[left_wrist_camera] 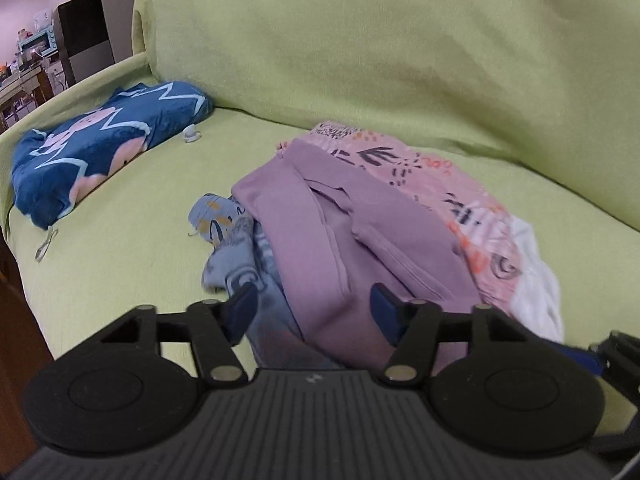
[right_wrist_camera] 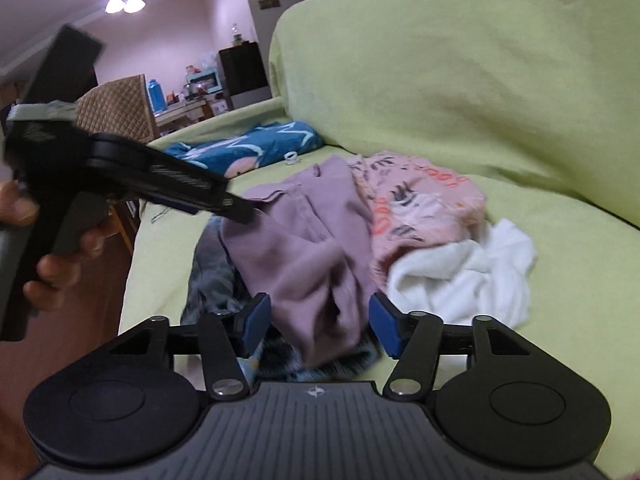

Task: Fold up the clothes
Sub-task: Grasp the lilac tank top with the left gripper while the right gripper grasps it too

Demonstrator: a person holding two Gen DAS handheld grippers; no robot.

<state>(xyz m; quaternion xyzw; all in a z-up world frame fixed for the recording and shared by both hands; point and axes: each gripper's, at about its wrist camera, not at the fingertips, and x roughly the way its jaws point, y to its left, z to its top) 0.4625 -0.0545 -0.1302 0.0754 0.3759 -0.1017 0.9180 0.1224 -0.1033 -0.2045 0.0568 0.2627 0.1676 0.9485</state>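
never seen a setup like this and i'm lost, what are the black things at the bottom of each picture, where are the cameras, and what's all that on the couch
Each picture comes from a camera mounted on a hand-held gripper, looking forward along its two blue-tipped fingers. There is no robot arm: a person holds one gripper in each hand.

The left wrist picture shows the left gripper, open, with nothing between its fingers. The right wrist picture shows the right gripper, also open. In that same picture the left gripper appears from the side, held by a hand, its tip reaching toward the purple garment.

On the green couch lies an unfolded pile: the purple garment on top, a pink patterned one behind it, a white one to the right, and a light blue one to the left. A blue blanket lies apart, further left.

Nothing is held yet.
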